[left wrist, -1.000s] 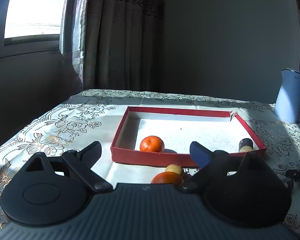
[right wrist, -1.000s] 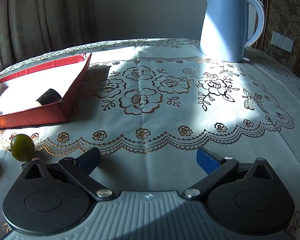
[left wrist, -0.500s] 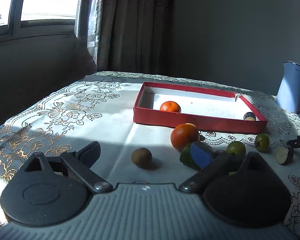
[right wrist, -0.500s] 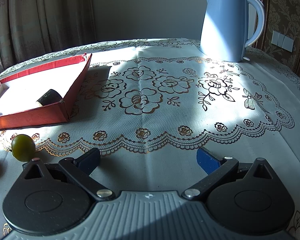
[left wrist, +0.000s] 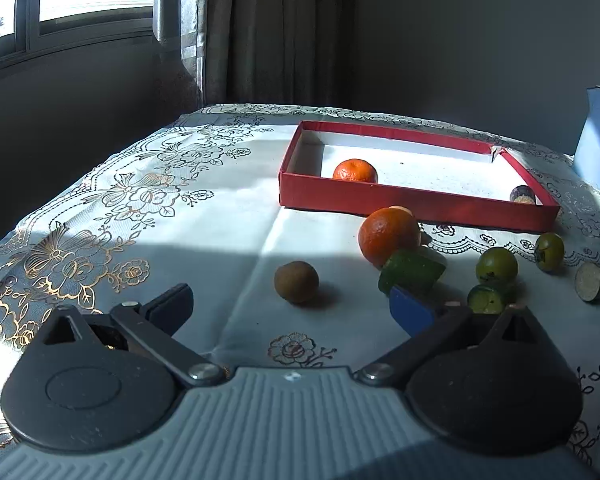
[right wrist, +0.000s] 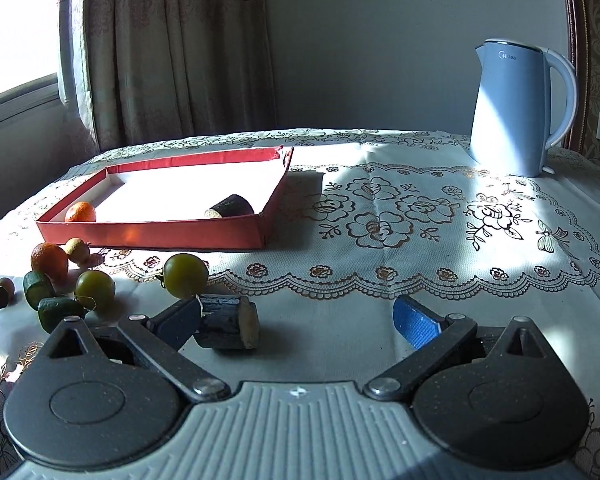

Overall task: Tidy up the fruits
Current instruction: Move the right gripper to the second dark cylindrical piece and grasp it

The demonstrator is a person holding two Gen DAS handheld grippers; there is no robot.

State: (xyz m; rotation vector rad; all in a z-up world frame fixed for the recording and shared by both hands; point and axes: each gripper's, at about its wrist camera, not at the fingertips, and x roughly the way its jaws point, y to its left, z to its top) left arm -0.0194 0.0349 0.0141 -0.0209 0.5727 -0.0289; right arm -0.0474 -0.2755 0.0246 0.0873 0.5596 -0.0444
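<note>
Both grippers (left wrist: 290,304) (right wrist: 298,318) tilt downward, jaws apart, holding nothing

A red cardboard tray (left wrist: 416,200) with a white floor holds an orange mandarin (left wrist: 355,171); the white tablecloth (right wrist: 420,280) bears gold floral print.

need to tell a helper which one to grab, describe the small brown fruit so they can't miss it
Start at the red box and come toward the near table edge. The small brown fruit lies alone left of the fruit cluster, the only dull brown ball among orange and green pieces.
</note>
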